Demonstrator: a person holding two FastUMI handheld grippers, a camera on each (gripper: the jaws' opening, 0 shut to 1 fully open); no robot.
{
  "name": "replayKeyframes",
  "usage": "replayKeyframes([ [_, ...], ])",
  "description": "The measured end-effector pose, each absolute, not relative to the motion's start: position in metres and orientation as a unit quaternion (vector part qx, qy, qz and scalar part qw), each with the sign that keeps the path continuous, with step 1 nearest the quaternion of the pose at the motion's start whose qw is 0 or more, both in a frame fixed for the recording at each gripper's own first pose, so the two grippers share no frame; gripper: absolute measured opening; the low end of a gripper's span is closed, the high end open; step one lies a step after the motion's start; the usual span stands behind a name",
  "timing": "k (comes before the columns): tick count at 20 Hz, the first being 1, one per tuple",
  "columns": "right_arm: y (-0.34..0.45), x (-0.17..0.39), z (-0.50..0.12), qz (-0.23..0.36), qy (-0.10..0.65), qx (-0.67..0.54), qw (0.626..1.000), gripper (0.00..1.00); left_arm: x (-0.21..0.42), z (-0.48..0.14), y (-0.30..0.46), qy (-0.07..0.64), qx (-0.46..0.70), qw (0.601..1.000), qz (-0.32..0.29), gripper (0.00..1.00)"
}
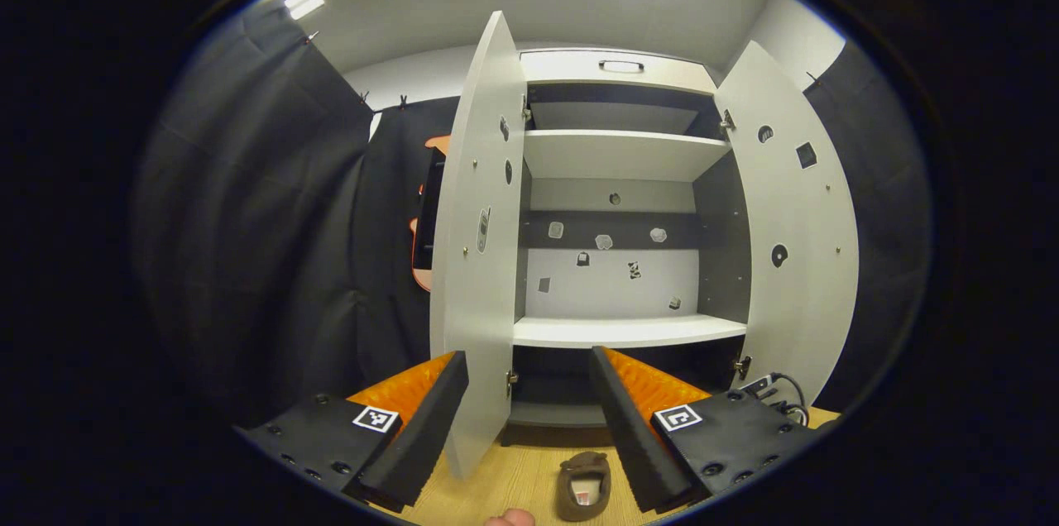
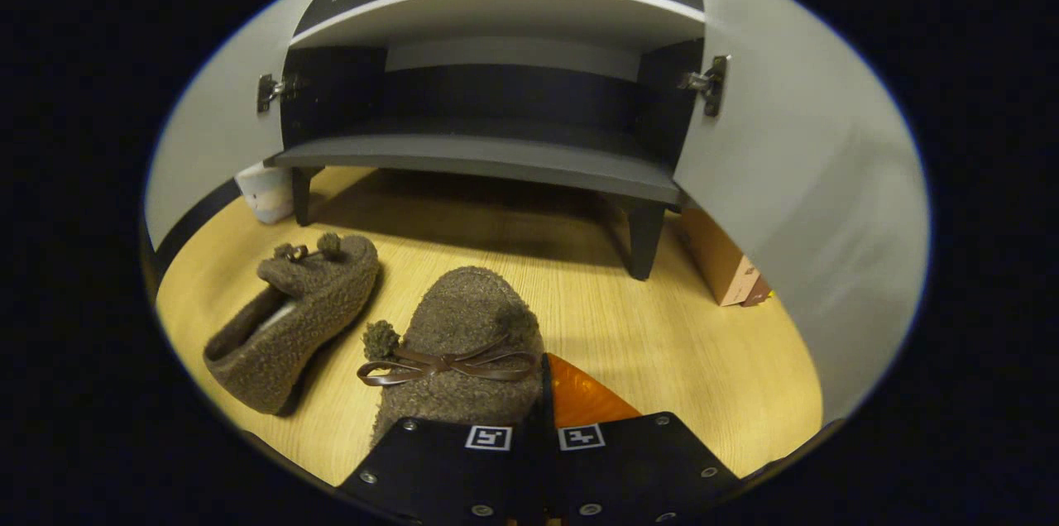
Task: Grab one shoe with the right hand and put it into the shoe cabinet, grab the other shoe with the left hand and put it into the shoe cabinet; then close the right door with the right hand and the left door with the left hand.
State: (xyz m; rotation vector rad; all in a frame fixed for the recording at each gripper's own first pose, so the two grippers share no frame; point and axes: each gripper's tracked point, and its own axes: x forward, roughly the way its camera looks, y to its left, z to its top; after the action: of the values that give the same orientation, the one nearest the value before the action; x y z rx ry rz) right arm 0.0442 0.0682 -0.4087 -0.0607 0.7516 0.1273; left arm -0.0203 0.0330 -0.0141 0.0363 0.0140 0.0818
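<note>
Two shoes point(image 2: 289, 319) point(image 2: 463, 344) on floor point(image 2: 678, 344) — cardboard box point(image 2: 720, 257) beside cabinet point(image 2: 496, 154)

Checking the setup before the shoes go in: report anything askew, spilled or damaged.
Nothing looks spilled or damaged. One brown shoe lies tipped on its side on the wood floor, angled away from its mate, which sits upright at the right gripper. Both doors of the cabinet stand open, its shelves bare.

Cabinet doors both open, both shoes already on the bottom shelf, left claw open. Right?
Not quite: the right gripper view shows both shoes on the wooden floor in front of the cabinet, one shoe at the right claw, the other shoe beside it. The rest holds.
</note>
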Motion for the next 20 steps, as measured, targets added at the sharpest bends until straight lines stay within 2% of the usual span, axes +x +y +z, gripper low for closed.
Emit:
replayKeyframes([
  [6, 0.084, 0.027, -0.277, 0.09, 0.271, 0.008, 0.958, 0.06, -0.018, -0.02, 0.017, 0.014, 0.013, 1.0, 0.018, 0.96],
  [9, 0.082, 0.045, -0.203, 0.077, 0.217, 0.02, 0.973, 0.06, -0.014, -0.022, 0.009, 0.016, 0.014, 1.0, 0.005, 0.96],
  [14, 0.084, 0.127, -0.1, 0.066, 0.144, 0.005, 0.987, 0.06, -0.014, -0.022, -0.003, 0.011, 0.003, 1.0, -0.018, 0.99],
  [15, 0.084, 0.153, -0.086, 0.058, 0.132, -0.006, 0.99, 0.06, -0.014, -0.022, -0.002, 0.01, 0.002, 1.0, -0.018, 0.94],
  [18, 0.093, 0.229, -0.052, 0.042, 0.117, -0.011, 0.992, 0.06, -0.012, -0.023, 0.004, 0.014, 0.004, 1.0, -0.014, 0.99],
  [20, 0.093, 0.28, -0.044, 0.031, 0.103, -0.029, 0.994, 0.06, -0.013, -0.026, 0.007, 0.016, -0.003, 1.0, -0.016, 0.96],
])
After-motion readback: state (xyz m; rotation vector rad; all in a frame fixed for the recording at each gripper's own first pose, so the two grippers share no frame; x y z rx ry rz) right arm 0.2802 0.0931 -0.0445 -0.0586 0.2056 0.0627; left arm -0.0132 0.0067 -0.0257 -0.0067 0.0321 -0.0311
